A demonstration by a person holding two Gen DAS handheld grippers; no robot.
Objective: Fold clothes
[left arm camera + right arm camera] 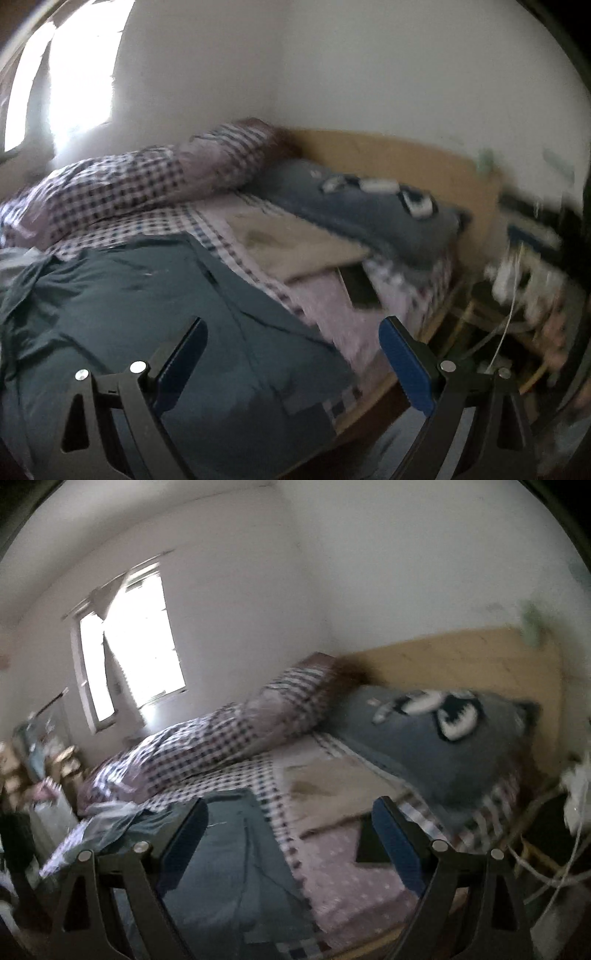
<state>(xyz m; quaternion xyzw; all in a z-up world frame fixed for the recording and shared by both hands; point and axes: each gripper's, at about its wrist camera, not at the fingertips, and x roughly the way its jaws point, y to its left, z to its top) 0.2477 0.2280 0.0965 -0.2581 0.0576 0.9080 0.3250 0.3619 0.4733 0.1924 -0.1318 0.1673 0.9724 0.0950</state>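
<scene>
A dark teal garment (147, 302) lies spread over the near part of a bed with a checked sheet (236, 251). My left gripper (291, 332) hovers above the garment's right edge, open, with nothing between its blue pads (406, 365). In the right wrist view the same garment (229, 856) runs down the bed as a long strip. My right gripper (290, 810) stands open above it and holds nothing. Both views are blurred by motion.
A checked duvet (122, 188) is bunched along the wall. A grey-blue pillow (369, 214) leans by the wooden headboard (388, 158). A beige towel (295, 247) and a dark flat device (360, 288) lie on the sheet. Cables and clutter (517, 295) fill the bedside at right.
</scene>
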